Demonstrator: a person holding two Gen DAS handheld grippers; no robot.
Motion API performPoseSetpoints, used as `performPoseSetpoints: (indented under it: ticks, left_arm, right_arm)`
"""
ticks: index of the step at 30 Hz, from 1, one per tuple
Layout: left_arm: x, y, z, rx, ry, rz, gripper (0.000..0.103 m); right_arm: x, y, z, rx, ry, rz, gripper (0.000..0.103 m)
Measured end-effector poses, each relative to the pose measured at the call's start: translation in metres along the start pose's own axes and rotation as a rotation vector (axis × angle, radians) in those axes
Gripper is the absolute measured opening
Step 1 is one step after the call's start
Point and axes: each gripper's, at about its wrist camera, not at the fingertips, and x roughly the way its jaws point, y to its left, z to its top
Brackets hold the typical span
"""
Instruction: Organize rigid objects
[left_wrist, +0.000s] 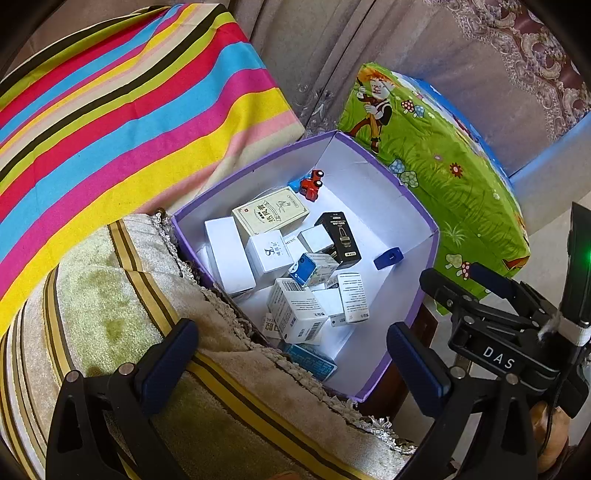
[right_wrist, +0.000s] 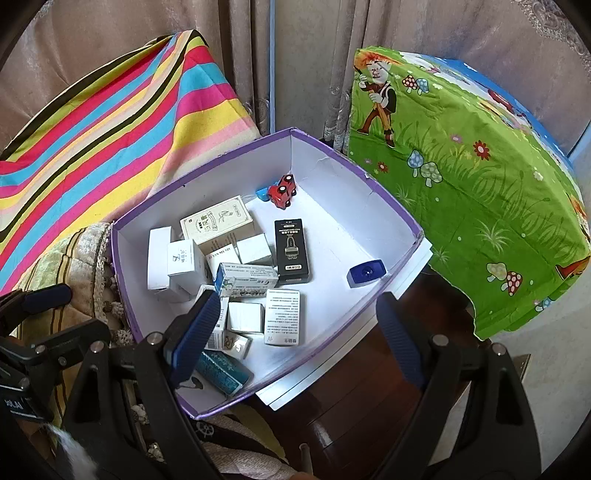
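Observation:
A purple-rimmed cardboard box (left_wrist: 424, 210) (right_wrist: 391, 201) with a white inside holds the objects. In it lie a red toy car (left_wrist: 312, 181) (right_wrist: 282, 191), a black carton (left_wrist: 340, 238) (right_wrist: 291, 251), a cream carton (left_wrist: 271, 210) (right_wrist: 218, 219), a small blue block (left_wrist: 388, 257) (right_wrist: 366, 273), a teal carton (left_wrist: 310, 360) (right_wrist: 221, 371) and several white cartons (left_wrist: 295, 310) (right_wrist: 282, 317). My left gripper (left_wrist: 295, 363) hangs open over the box's near corner, holding nothing. My right gripper (right_wrist: 297, 336) hangs open above the box's near edge, also holding nothing.
A striped towel (left_wrist: 110, 302) lies left of the box, with a rainbow-striped cloth (left_wrist: 129, 110) (right_wrist: 110, 122) behind it. A green cartoon cloth (left_wrist: 443, 177) (right_wrist: 480, 184) covers something on the right. The box rests on dark wood (right_wrist: 351, 398). Curtains hang behind.

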Motion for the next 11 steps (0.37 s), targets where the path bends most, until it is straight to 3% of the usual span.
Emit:
performPoseSetpoints:
  ticks: [11]
  left_arm:
    - [0.0019,-0.0018,-0.0016,0.017,-0.008,0.019,0.103]
  right_arm:
    - [0.0023,-0.0006,-0.0013,0.002,0.005,0.001,0.088]
